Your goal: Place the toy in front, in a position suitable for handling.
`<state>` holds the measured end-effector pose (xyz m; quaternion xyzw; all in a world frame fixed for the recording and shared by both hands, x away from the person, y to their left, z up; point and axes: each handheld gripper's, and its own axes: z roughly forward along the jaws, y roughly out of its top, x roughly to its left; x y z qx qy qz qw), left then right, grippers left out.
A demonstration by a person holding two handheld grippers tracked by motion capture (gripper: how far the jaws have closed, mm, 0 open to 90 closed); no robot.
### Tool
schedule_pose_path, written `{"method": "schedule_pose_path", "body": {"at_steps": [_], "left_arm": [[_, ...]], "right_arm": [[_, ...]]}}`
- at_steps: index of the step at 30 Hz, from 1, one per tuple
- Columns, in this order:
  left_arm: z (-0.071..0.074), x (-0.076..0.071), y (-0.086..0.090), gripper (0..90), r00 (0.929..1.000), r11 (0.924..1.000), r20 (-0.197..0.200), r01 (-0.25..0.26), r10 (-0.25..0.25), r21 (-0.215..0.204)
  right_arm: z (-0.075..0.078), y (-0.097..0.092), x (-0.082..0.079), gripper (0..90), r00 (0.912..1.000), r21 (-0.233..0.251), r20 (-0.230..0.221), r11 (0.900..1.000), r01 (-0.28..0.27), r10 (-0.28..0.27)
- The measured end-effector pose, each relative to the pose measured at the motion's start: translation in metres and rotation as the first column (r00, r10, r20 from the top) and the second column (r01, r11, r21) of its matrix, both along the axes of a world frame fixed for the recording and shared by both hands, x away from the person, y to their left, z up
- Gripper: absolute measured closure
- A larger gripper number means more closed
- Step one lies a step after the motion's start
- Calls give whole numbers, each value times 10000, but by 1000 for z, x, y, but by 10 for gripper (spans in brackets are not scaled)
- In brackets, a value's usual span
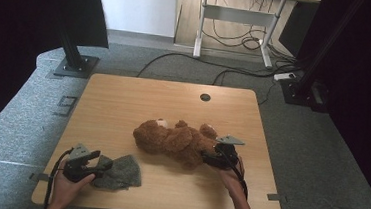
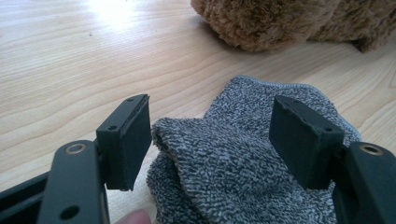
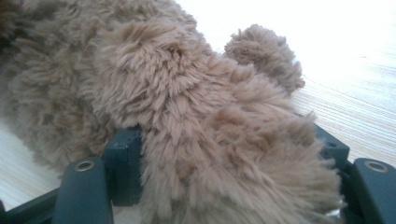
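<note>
Lying in the middle of the desk (image 1: 123,99), the teddy bear (image 1: 175,141) has a leg between the right hand-held gripper (image 1: 214,159) jaws; it looks squeezed, maybe. At 7 o'clock, the left hand-held gripper (image 1: 93,167) stands apart around the grey cloth (image 1: 123,172). Nothing is lifted yet.

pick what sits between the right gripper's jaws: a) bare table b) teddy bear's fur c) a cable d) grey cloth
b: in the right gripper view brown fur of the teddy bear fills the gap between the black jaws of the right gripper; the grey cloth lies by the other hand.
</note>
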<state>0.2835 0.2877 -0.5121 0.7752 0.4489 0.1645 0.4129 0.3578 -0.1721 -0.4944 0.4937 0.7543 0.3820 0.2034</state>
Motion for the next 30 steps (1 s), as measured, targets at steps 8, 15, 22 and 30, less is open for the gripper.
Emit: {"method": "schedule_pose_path", "body": {"at_steps": [8,15,22,30], "left_arm": [[0,0,-1,291,10000,10000,-59,36,-37,-73],[1,0,-2,291,9999,9998,-79,128,-129,-144],[5,-2,-5,260,9998,9996,-1,223,-223,-159],[7,-2,-3,253,9995,9989,-66,317,-319,-341]], "right_arm": [[5,-1,-19,293,9981,327,595,9994,-145,125],[18,-10,-34,294,9938,984,1090,9946,-331,223],[27,-14,-39,290,9906,1266,1367,9916,-265,91],[43,-15,-50,285,9834,1595,1806,9859,-499,205]]}}
